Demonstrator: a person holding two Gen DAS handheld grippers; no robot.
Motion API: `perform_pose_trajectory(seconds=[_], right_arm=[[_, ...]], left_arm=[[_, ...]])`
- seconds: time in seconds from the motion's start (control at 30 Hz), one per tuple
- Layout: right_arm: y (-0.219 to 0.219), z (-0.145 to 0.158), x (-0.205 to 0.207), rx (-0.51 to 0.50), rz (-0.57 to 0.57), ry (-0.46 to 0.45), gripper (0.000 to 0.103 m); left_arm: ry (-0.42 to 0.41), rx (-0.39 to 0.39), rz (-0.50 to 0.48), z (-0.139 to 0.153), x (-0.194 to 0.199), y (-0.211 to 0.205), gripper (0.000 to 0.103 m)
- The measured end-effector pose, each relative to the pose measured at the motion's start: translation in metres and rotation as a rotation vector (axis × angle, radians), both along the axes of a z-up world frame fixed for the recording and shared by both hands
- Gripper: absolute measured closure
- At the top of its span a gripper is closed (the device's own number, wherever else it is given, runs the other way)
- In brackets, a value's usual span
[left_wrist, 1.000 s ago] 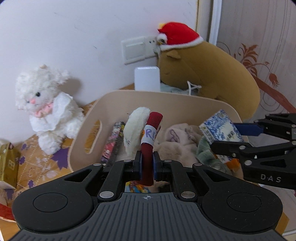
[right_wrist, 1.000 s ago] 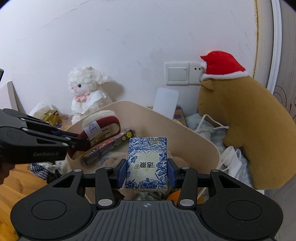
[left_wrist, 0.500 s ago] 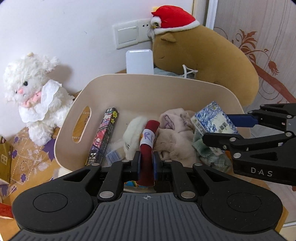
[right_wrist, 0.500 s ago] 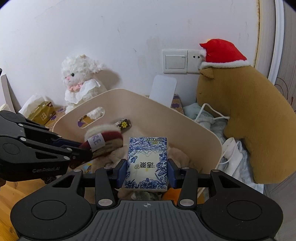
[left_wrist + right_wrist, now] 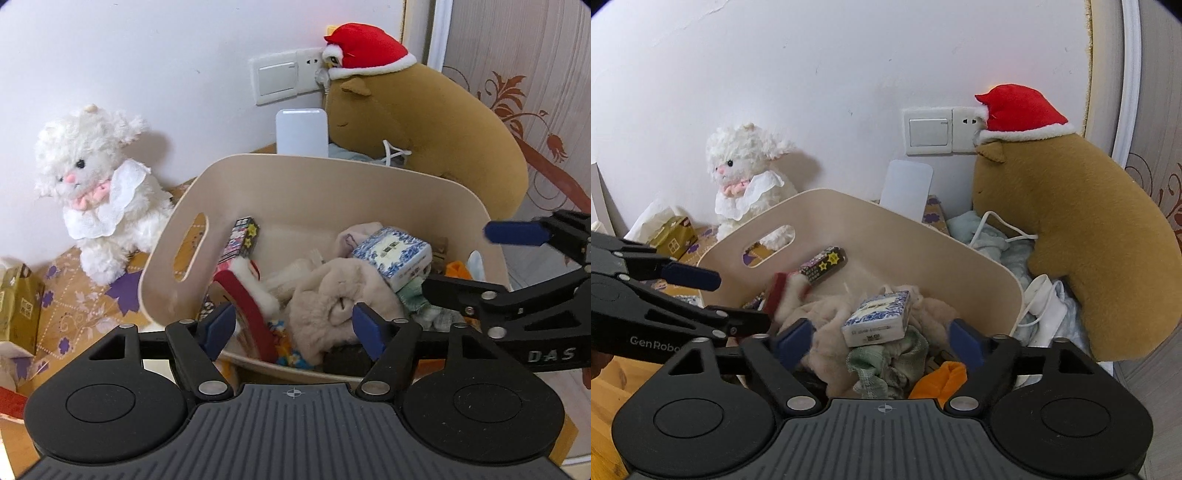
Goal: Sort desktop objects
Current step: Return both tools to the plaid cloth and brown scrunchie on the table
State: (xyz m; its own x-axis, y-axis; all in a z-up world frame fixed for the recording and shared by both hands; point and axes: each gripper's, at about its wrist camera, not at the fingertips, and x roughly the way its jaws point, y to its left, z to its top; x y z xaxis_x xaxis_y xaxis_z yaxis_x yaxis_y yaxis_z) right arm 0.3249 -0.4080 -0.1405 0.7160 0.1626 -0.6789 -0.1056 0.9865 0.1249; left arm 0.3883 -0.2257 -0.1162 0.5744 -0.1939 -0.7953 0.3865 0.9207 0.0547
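A beige bin [image 5: 332,162] [image 5: 849,199] holds a pile of things. My left gripper [image 5: 293,326] [image 5: 724,299] hovers over its near left side, jaws opening and empty. The red fleece-lined item [image 5: 243,299] [image 5: 779,291] lies below it against the bin's left wall. My right gripper [image 5: 879,341] [image 5: 484,262] is over the bin's right side, jaws also opening, with nothing pressed between the pads. The blue-and-white tissue pack [image 5: 877,317] [image 5: 393,254] rests on a beige fluffy cloth [image 5: 332,299] beneath it.
A white plush lamb [image 5: 92,188] sits left of the bin by the wall. A brown plush with a red hat [image 5: 1071,229] fills the right. A white slab [image 5: 905,192] leans behind the bin. A gold box [image 5: 18,302] stands far left; cables [image 5: 1041,306] lie right.
Both grippers have opened. The red item has dropped from the left gripper into the bin, and the tissue pack has fallen from the right gripper onto the cloth pile.
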Motion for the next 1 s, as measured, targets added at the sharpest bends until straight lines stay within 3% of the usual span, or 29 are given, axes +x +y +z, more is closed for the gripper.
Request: perform_pose_trajectory(seconds=[0.07,0.2,0.5,1.0], right_arm=[[0.001,0.002,-0.001,0.01,-0.01,-0.006,0.003],[0.008,0.005,-0.002,0.016,0.003,-0.002,0.0],[0.032,0.015,-0.007,0.006,0.031,-0.027,0.0],[0.095,0.031,-0.018,-0.018,0.144,-0.082,0.0]], left_arm=[[-0.004,0.003,0.005,0.001,-0.003,0.004,0.03],[-0.014,0.003,0.028,0.005,-0.007,0.017,0.028],[-0.028,0.0,0.123,0.015,-0.016,0.071,0.026],[0.019,0.02,0.288,0.009,-0.029,0.174,0.025]])
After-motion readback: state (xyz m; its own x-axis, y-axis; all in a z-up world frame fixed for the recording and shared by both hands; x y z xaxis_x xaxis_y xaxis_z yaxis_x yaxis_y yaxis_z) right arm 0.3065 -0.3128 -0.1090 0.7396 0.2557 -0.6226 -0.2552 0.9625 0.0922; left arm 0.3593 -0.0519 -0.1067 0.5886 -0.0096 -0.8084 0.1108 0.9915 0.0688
